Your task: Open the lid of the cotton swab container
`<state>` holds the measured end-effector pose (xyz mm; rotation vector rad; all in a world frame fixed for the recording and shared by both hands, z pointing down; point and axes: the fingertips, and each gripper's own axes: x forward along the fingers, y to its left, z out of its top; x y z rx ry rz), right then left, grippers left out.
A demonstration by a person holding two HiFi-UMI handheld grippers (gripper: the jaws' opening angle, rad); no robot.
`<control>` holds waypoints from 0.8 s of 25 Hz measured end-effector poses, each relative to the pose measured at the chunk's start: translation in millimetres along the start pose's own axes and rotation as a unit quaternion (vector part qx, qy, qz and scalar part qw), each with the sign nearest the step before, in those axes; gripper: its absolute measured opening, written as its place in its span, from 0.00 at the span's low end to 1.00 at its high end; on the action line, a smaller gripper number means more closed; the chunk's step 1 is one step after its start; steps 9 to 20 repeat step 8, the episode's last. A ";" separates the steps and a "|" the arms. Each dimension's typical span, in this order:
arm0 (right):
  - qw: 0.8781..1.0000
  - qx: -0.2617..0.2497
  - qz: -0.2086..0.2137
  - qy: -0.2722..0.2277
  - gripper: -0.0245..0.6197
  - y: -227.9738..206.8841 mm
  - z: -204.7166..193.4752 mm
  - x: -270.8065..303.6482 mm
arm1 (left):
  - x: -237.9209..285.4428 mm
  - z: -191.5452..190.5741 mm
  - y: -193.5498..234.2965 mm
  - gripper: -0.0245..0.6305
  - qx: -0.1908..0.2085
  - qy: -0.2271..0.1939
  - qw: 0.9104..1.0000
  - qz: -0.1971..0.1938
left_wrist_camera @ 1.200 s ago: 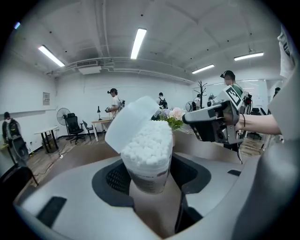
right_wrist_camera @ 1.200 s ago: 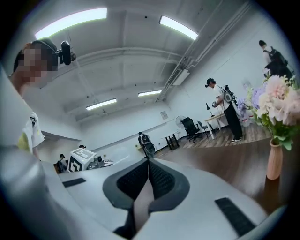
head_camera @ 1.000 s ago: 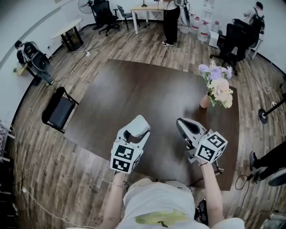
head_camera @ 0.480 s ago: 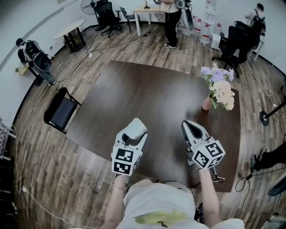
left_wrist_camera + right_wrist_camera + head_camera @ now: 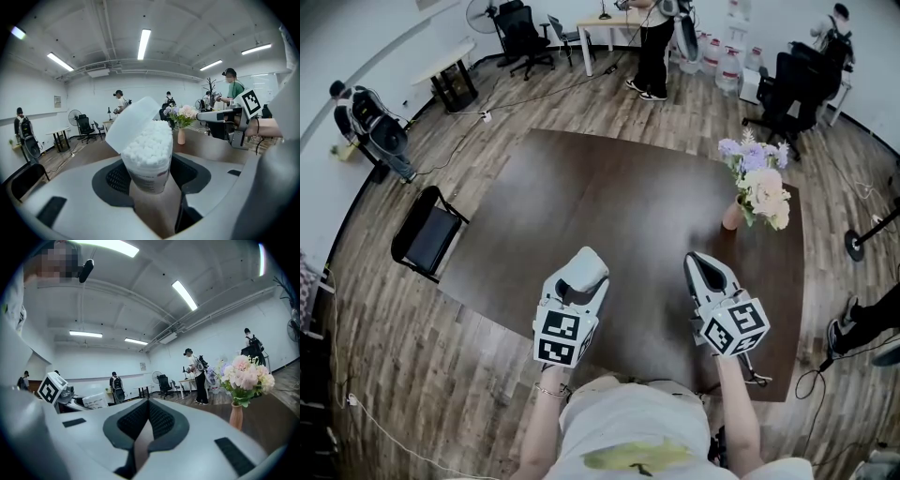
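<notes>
My left gripper (image 5: pixel 150 183) is shut on a clear round cotton swab container (image 5: pixel 149 159), held upright and tilted a little, full of white swab tips. Its white hinged lid (image 5: pixel 130 123) stands flipped up at the left of the rim. In the head view this container (image 5: pixel 585 266) shows white between the left gripper's (image 5: pixel 579 277) jaws, above the dark table's (image 5: pixel 609 197) near edge. My right gripper (image 5: pixel 695 262) hovers to the right, apart from the container. In the right gripper view its jaws (image 5: pixel 147 416) meet, with nothing between them.
A pink vase of pastel flowers (image 5: pixel 757 187) stands at the table's far right. A black chair (image 5: pixel 427 234) sits left of the table on the wood floor. Office chairs, small tables and several people are at the room's far side.
The right gripper has drawn slightly back toward me and the view has shifted a little. The left gripper keeps its hold on the container.
</notes>
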<state>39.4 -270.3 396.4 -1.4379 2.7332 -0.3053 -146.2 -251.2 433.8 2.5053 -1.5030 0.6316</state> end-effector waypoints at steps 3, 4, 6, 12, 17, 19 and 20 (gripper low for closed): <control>1.000 -0.008 -0.008 -0.009 0.07 -2.4 2.8 -2.2 | 0.9 -0.2 -1.9 0.43 0.002 0.000 1.000 -0.003; 1.000 -0.014 -0.010 -0.011 0.07 -3.3 3.6 -2.7 | 1.4 -0.2 -2.4 0.43 0.002 0.000 1.000 -0.002; 1.000 -0.024 -0.014 -0.014 0.07 -5.5 4.2 -3.1 | 2.6 0.0 -2.9 0.43 0.003 0.000 1.000 -0.001; 0.999 -0.032 -0.019 -0.015 0.07 -7.5 4.3 -3.4 | 3.7 0.3 -3.1 0.43 0.002 0.000 1.000 0.000; 0.999 -0.032 -0.019 -0.015 0.07 -7.5 4.3 -3.4 | 3.7 0.3 -3.1 0.43 0.002 0.000 1.000 0.000; 0.999 -0.032 -0.019 -0.015 0.07 -7.5 4.3 -3.4 | 3.7 0.3 -3.1 0.43 0.002 0.000 1.000 0.000; 0.999 -0.032 -0.019 -0.015 0.07 -7.5 4.3 -3.4 | 3.7 0.3 -3.1 0.43 0.002 0.000 1.000 0.000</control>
